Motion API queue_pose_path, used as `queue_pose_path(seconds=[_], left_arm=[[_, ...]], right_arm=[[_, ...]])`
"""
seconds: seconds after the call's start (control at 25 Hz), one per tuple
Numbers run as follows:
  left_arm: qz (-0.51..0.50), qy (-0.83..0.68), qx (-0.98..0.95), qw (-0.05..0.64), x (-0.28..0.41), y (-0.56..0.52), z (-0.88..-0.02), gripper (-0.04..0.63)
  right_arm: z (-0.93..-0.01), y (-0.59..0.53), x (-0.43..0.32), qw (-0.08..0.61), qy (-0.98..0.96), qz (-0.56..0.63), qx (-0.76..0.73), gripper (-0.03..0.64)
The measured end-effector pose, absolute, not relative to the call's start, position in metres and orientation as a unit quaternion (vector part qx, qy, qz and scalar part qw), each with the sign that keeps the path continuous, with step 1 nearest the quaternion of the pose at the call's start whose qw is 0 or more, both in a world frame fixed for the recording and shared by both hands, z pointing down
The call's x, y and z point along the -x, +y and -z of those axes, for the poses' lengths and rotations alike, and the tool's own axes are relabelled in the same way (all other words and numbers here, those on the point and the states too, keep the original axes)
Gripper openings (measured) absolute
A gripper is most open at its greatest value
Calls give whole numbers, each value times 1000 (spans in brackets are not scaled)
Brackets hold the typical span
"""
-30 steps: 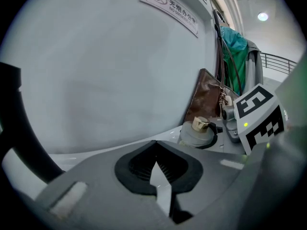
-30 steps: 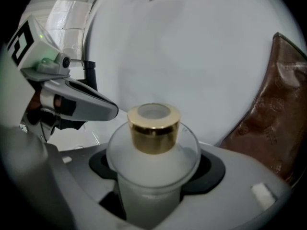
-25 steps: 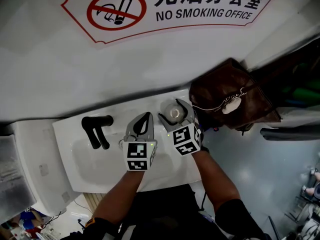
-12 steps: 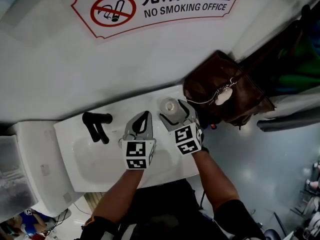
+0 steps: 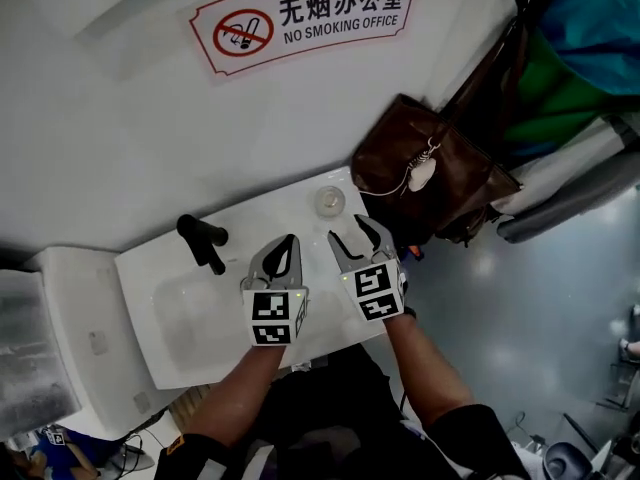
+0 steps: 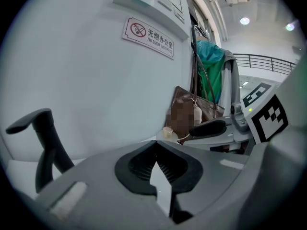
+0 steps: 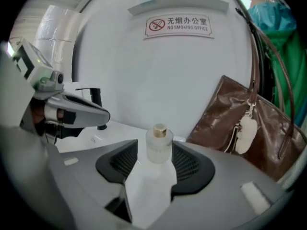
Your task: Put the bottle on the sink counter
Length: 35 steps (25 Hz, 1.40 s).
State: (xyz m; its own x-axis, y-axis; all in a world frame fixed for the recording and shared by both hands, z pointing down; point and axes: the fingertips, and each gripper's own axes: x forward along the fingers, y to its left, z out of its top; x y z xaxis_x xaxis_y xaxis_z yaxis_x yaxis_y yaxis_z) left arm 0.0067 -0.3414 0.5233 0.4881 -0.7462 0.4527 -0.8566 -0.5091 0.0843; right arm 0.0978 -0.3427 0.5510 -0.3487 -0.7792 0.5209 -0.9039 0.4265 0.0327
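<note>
1. The bottle [image 5: 329,201] stands upright on the back right corner of the sink [image 5: 270,213], near the bag [image 5: 430,183].
2. The right tongs [image 5: 350,230] are spread but have just been narrowing. Nothing is between them, and the bottle is clear beyond the tips.
3. The left tongs [image 5: 289,240] are pressed together and empty.

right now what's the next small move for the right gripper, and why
Probably draw the right gripper back and away. The bottle stands upright on the counter, apart from the fingers, which have just been closing with nothing between them, so the placing looks done.
</note>
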Motion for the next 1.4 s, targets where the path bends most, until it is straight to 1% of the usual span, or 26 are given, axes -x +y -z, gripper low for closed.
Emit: queue_pose_path(seconds=[0.24, 0.44, 0.48, 0.72, 1.04, 1.4], left_arm=[[-168, -460, -861, 136, 2, -316, -499, 0], [-160, -442, -872, 139, 8, -289, -489, 0], [-159, -440, -873, 140, 10, -283, -488, 0], [-136, -426, -884, 137, 30, -240, -468, 0], [-107, -409, -899, 114, 59, -179, -439, 0], [-96, -398, -905, 112, 74, -122, -424, 0]], right_arm=[[-521, -307, -82, 214, -800, -121, -547, 121], [-499, -276, -69, 185, -787, -130, -575, 6], [-495, -269, -66, 179, -784, -133, -579, -4], [-472, -227, -48, 153, -776, -135, -597, -4], [-458, -168, -19, 139, -769, -136, -609, -5], [-438, -111, -2, 136, -765, -133, -615, -5]])
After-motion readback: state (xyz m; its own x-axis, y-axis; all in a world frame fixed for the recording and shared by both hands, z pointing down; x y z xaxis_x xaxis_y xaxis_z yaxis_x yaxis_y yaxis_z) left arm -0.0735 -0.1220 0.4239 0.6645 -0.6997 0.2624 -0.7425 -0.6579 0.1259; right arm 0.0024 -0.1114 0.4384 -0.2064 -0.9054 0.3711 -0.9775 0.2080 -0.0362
